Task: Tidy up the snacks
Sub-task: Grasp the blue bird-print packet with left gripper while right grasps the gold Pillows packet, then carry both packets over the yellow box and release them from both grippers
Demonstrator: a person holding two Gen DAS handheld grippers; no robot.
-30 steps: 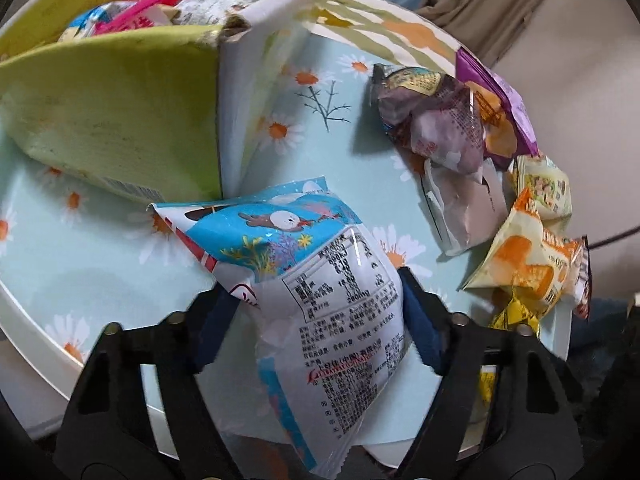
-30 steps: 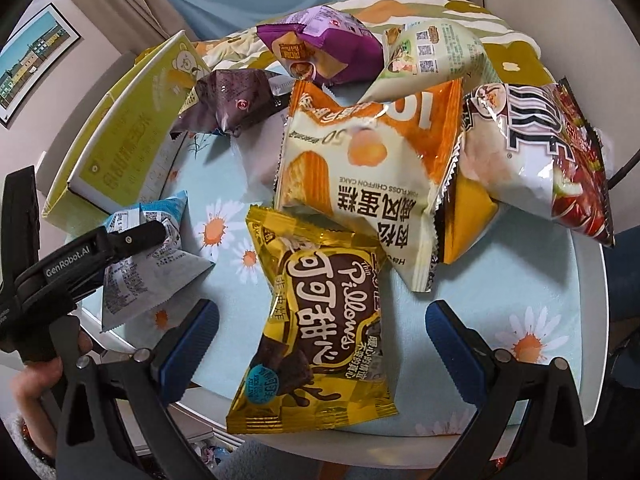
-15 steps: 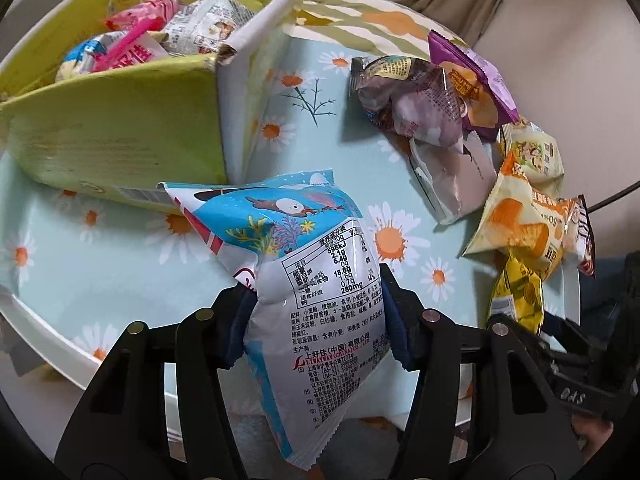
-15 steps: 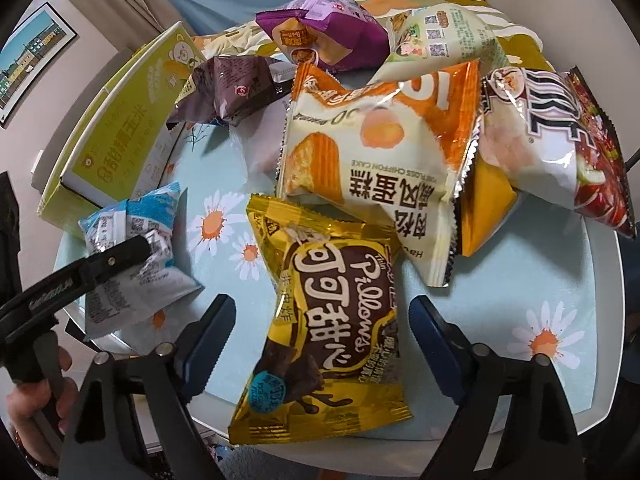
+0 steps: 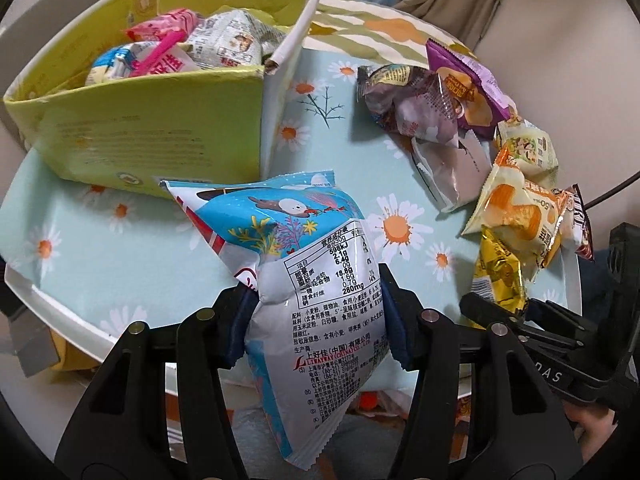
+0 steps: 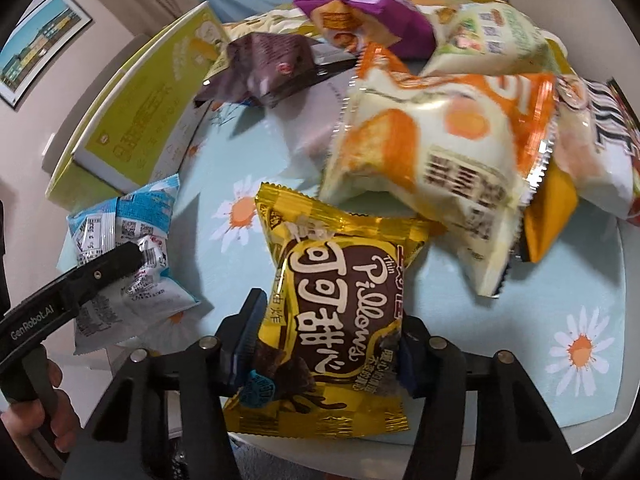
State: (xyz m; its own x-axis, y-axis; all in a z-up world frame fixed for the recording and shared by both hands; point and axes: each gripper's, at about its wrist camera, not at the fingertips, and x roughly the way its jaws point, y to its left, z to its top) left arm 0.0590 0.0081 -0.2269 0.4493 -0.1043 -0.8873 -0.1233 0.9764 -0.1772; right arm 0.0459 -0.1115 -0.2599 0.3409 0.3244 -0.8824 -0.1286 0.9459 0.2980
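Observation:
My left gripper (image 5: 316, 316) is shut on a blue and white snack packet (image 5: 316, 280) and holds it above the table's near edge; the packet also shows in the right wrist view (image 6: 124, 252). My right gripper (image 6: 326, 344) is shut on a yellow Pillows packet (image 6: 340, 292), its lower part pinched between the fingers. A yellow-green cardboard box (image 5: 160, 136) stands at the back left with several packets inside.
The round table (image 5: 100, 232) has a daisy-print cloth. Loose packets lie to the right: an orange and white cake packet (image 6: 440, 148), a purple packet (image 6: 360, 16), a brown packet (image 6: 272, 68), a pale green one (image 6: 492, 36) and a red-striped one (image 6: 600, 140).
My right gripper has closed from wide open onto the yellow Pillows packet. My left gripper has lifted the blue packet and drawn it back, so the box's inside shows more.

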